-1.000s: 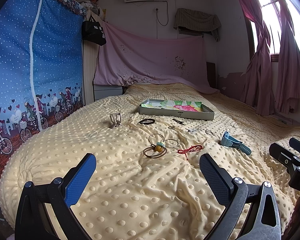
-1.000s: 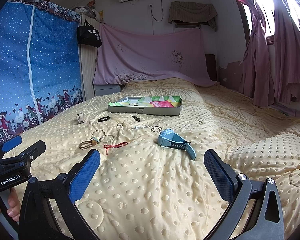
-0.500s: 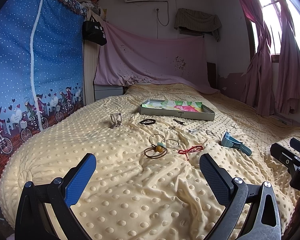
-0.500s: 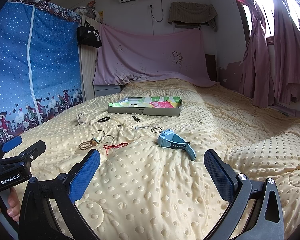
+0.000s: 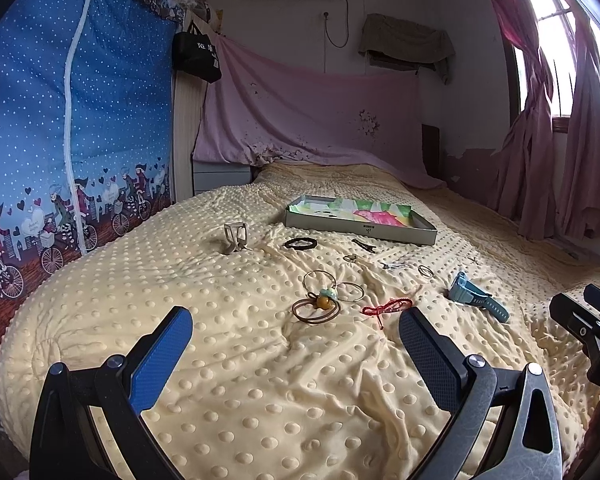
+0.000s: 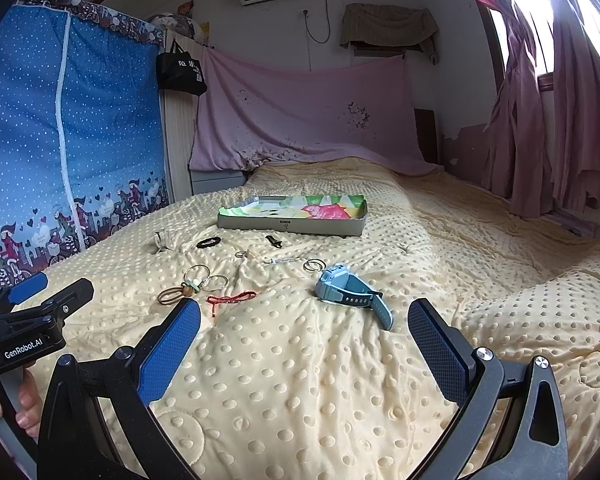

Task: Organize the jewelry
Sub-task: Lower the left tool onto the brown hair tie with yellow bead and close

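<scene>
Jewelry lies scattered on a yellow dotted bedspread (image 5: 260, 380). A shallow box (image 5: 360, 226) with a colourful lining stands behind it, also in the right wrist view (image 6: 292, 216). Nearest my open, empty left gripper (image 5: 296, 332) lie brown hair ties with an amber bead (image 5: 316, 306) and a red cord bracelet (image 5: 386, 307). A blue watch (image 6: 350, 294) lies just ahead of my open, empty right gripper (image 6: 304, 322). Thin bangles (image 5: 336, 284), a black hair tie (image 5: 300, 243), a metal clip (image 5: 235, 236) and small rings (image 6: 314, 265) lie further back.
A blue dotted wardrobe (image 5: 68, 120) stands along the left of the bed. A pink sheet (image 5: 308, 116) hangs at the headboard. Pink curtains (image 5: 552, 128) hang at the right. The left gripper's body (image 6: 24, 324) shows at the left of the right wrist view.
</scene>
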### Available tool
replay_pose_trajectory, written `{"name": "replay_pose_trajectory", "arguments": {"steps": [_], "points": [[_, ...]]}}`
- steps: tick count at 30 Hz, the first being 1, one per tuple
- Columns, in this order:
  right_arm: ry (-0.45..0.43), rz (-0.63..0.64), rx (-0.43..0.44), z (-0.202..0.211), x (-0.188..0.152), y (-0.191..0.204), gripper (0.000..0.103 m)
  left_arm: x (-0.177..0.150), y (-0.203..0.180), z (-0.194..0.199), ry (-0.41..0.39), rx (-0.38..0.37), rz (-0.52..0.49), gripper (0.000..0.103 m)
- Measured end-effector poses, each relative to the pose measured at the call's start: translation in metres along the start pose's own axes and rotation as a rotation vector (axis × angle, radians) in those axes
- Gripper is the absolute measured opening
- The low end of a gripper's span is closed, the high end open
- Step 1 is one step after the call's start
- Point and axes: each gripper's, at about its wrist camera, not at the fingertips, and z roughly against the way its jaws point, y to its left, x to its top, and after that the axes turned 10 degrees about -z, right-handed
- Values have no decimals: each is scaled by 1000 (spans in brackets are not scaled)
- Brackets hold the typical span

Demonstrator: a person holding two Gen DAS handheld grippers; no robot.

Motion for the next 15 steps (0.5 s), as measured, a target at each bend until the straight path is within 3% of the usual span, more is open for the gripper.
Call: {"name": "replay_pose_trajectory", "arguments": {"steps": [4, 15], "points": [[1, 8, -1, -5, 6, -2, 102, 7, 2, -5, -6, 20, -21, 103], [60, 7, 29, -44, 31, -6, 102, 24, 9, -52, 74, 7, -50, 103]]}}
